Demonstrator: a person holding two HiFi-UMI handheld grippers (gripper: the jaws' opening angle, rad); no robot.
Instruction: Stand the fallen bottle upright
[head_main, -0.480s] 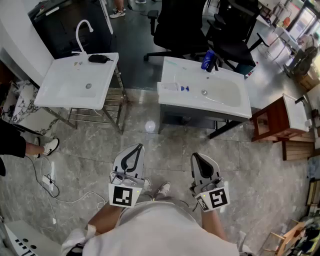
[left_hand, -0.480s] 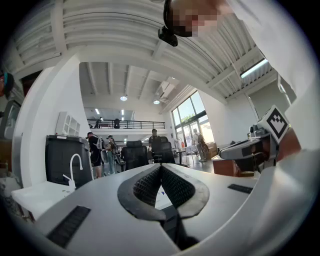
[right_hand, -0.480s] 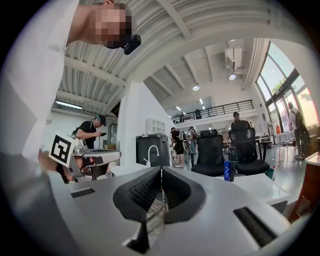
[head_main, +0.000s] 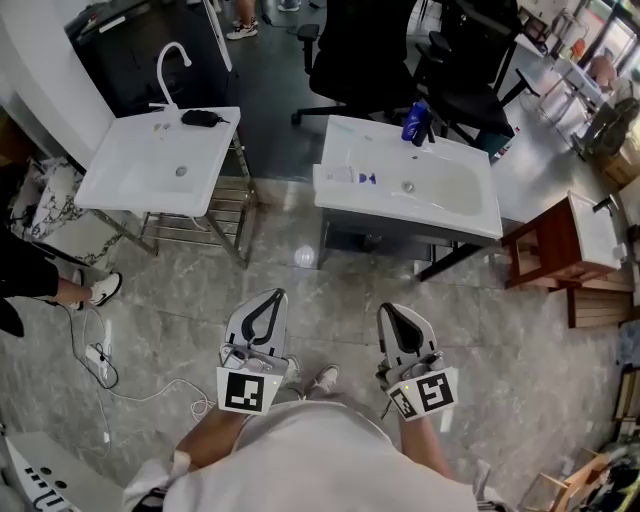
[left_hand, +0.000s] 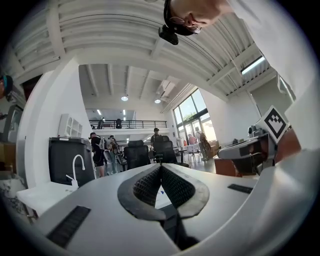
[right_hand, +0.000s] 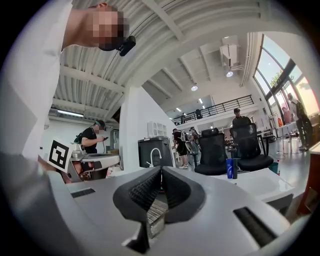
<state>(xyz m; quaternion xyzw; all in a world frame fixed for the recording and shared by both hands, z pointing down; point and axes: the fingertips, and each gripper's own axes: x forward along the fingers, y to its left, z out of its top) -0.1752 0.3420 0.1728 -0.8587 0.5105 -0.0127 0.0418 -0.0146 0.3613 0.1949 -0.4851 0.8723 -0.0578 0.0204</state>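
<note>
The left tool (head_main: 276, 295) and right tool (head_main: 389, 311) are being held closed, empty and level; the approach is seemingly being prepared. Next, reaching the bottle (head_main: 417, 122) on the sink (head_main: 420, 212) is likely being called for.

Bare grey marble floor (head_main: 330, 290) lies open from the left gripper (head_main: 274, 295) and right gripper (head_main: 389, 311) to two obstacles, a left white rectangular washbasin (head_main: 120, 180) and a right white rectangular washbasin (head_main: 400, 205), with a passable gap between them and black office chairs (head_main: 350, 50) beyond.
</note>
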